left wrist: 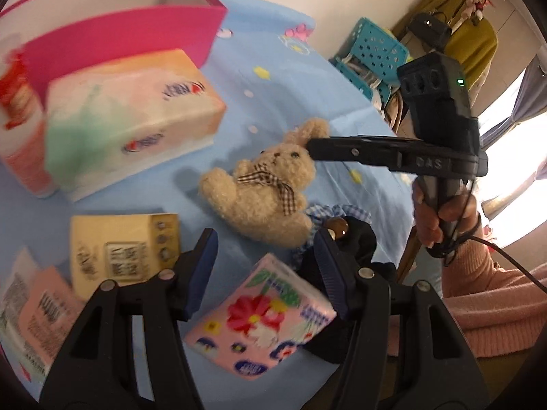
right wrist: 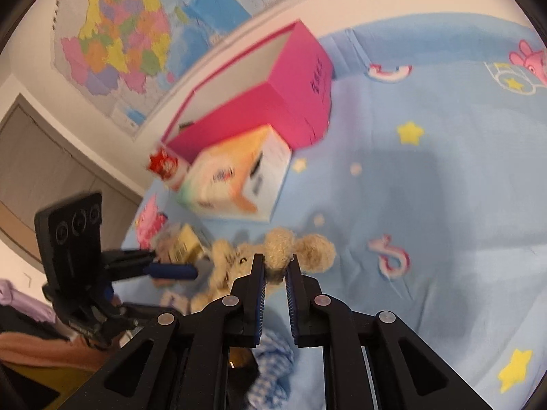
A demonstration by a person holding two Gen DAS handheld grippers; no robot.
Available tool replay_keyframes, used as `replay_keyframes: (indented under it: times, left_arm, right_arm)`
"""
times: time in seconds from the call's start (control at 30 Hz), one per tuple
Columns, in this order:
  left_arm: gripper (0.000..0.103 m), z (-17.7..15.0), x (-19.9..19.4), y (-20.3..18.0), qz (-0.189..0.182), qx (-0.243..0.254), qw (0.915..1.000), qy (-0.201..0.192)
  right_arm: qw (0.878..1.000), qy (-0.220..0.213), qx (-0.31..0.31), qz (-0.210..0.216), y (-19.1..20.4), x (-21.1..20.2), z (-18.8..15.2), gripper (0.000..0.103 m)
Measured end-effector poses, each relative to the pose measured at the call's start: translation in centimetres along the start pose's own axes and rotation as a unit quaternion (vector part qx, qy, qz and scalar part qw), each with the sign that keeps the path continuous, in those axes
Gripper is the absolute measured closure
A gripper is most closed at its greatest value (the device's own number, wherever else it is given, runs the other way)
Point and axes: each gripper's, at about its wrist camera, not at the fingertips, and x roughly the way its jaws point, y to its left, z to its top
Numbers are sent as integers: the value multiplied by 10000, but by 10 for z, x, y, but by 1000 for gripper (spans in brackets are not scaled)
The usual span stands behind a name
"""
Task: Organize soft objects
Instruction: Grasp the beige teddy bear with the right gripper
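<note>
The bunny (right wrist: pixel 239 259) is pinched by one ear in the right tongs (right wrist: pixel 275 266), likely for the pink box (right wrist: pixel 290 102), while the left tongs (left wrist: pixel 263 266) are held apart over a tissue pack (left wrist: pixel 263 321)

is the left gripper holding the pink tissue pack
No, the left gripper stands open above the pink tissue pack, its pads clear of it.

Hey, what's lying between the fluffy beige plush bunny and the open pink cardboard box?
A pastel tissue pack lies there, against the open pink cardboard box; bare blue sheet separates it from the fluffy beige plush bunny. The left wrist view shows this best.
</note>
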Motion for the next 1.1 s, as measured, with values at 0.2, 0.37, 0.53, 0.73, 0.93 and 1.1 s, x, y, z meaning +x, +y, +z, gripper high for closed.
replay_keyframes:
  times: [0.2, 0.37, 0.53, 0.73, 0.93, 1.1]
  left_arm:
    - [43, 7, 12, -5, 22, -14, 9999, 137]
    - [43, 8, 15, 0, -72, -194, 9996, 183]
    - [43, 8, 19, 8, -277, -402, 9983, 315]
    - [46, 12, 12, 4, -294, -394, 9988, 57]
    - [46, 18, -13, -1, -100, -345, 9988, -345]
    - [46, 36, -47, -6, 206, -157, 9960, -850]
  right_arm:
    - [9997, -38, 162, -159, -18, -16, -1, 55]
    - [9989, 33, 446, 128, -32, -4, 3, 48]
    - [9987, 99, 305, 401, -26, 13, 5, 60]
    - [9992, -52, 44, 383, -10, 6, 1, 86]
    - [9983, -352, -204, 423, 9, -6, 7, 88]
    - [9954, -638, -550, 446, 31, -20, 25, 88]
